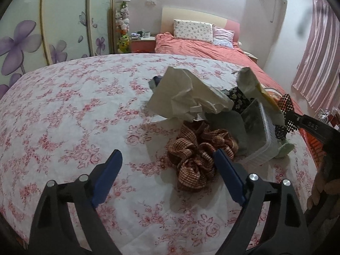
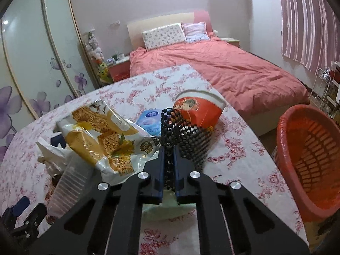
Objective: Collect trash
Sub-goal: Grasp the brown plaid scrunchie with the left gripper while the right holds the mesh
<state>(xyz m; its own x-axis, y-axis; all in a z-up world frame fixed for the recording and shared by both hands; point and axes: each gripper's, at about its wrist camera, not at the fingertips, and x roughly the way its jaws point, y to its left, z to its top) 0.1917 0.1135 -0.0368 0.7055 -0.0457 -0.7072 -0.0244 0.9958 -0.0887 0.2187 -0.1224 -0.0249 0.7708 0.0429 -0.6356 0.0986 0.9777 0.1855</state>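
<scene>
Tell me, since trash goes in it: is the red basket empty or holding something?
Empty as far as shown: the red basket beside the table shows only bare slotted walls; its bottom is out of view.

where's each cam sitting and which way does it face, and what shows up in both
Left wrist: sits on the left gripper, looking down along its open fingers at the brown woven scrunchie on the floral tablecloth; a hand shows at the right edge.
Right wrist: sits on the right gripper, looking down along fingers shut on a black-and-white mesh piece, with the red basket to its right.
Shared: tablecloth, clear plastic tray, mesh piece, bed, wardrobe.
</scene>
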